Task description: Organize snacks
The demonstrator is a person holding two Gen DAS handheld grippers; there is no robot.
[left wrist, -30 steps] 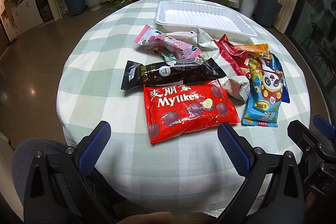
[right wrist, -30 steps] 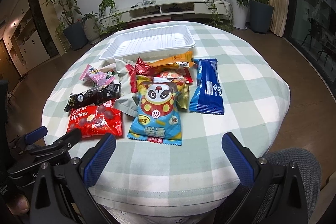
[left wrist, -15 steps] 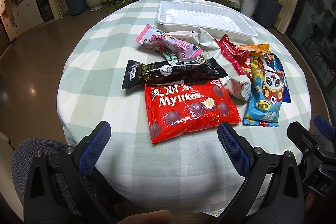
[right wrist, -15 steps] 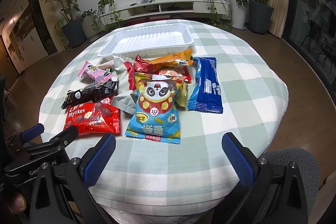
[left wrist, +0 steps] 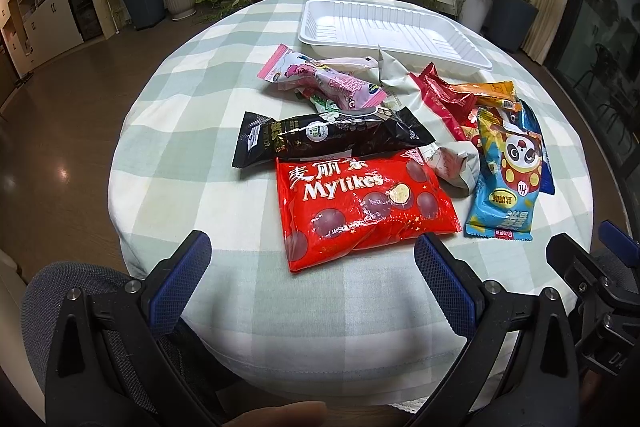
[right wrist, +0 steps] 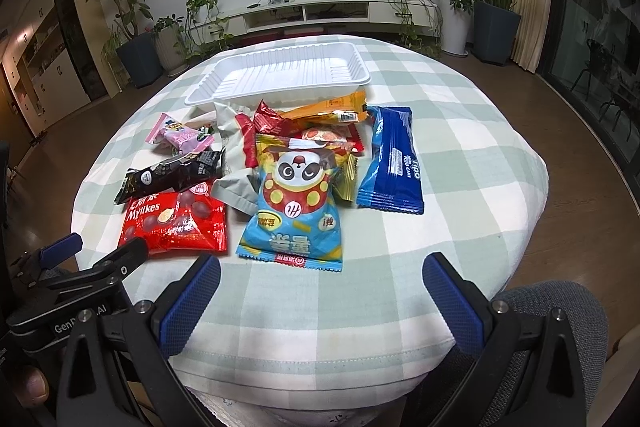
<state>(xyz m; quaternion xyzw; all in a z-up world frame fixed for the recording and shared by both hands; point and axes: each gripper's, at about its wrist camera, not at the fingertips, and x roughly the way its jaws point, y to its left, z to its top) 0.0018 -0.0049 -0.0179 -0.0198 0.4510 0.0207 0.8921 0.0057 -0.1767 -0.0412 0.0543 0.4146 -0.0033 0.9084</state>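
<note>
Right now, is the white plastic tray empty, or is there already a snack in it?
Empty. The white plastic tray shows only its bare ribbed floor in both views; every packet, including the red Mylikes bag, lies on the tablecloth.

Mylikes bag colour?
Red Mylikes bag with white lettering; clearest in the left wrist view.

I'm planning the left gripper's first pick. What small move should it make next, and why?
Probably ease the left gripper forward onto the red Mylikes bag: its jaws stand open and empty, that bag lies nearest, and the white tray holds nothing.
</note>
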